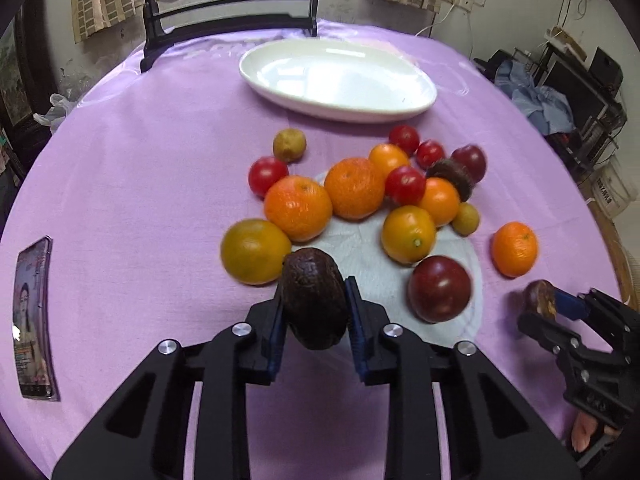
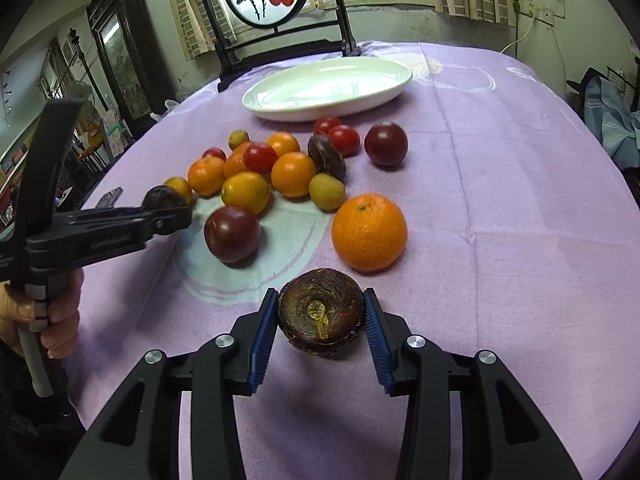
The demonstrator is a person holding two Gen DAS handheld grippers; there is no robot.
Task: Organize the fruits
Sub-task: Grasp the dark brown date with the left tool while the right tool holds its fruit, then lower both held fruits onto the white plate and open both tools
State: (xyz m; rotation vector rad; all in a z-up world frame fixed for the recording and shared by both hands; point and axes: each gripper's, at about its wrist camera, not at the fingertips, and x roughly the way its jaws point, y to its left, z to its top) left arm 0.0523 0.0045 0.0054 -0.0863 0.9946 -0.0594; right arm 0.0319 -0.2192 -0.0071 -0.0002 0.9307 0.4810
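Left gripper (image 1: pixel 315 304): jaws clamped on dark wrinkled fruit (image 1: pixel 314 298), fruit between pads, lifted. Right gripper (image 2: pixel 320 312): jaws clamped on dark round fruit (image 2: pixel 320 312), flat face toward camera. Left hand (image 2: pixel 44 316) wraps handle.

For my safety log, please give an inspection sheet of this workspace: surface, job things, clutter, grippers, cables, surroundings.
Surface: purple tablecloth, pale patch under the fruit.
Job's things: white plate empty; oranges, small red tomatoes, dark plums loose before it.
Clutter: printed card at the left edge.
Grippers: left hand-held gripper shut on a dark wrinkled fruit; right hand-held gripper shut on a brown round fruit.
Cables: wall cable.
Surroundings: chair, curtains.
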